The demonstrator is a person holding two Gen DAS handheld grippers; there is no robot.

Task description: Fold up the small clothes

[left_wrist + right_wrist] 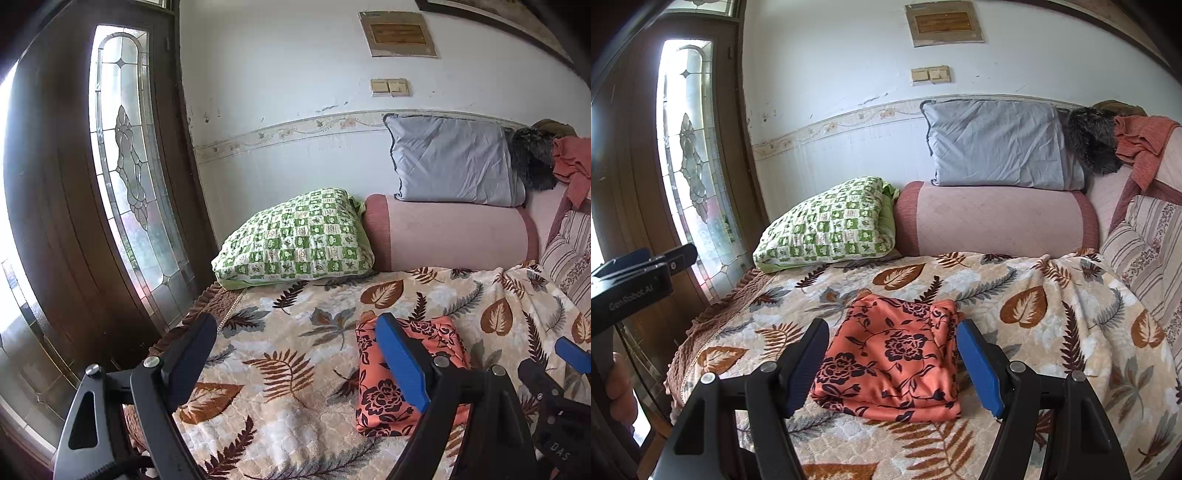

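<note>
An orange garment with dark rose print (892, 356) lies folded into a compact stack on the leaf-patterned blanket (1052, 325). My right gripper (892, 363) is open and empty, its fingers on either side of the stack and above it. My left gripper (295, 358) is open and empty, to the left of the garment (388, 402), over bare blanket (288, 332). The right gripper's blue fingertip (574, 354) shows at the right edge of the left wrist view. The left gripper's body (635, 284) shows at the left edge of the right wrist view.
A green checked pillow (827, 225) and a pink bolster (993, 221) lie at the back, with a grey pillow (997, 144) on top. A striped cushion (1145, 254) sits to the right. A dark wooden door with a glass panel (122, 166) stands to the left, beyond the bed's edge.
</note>
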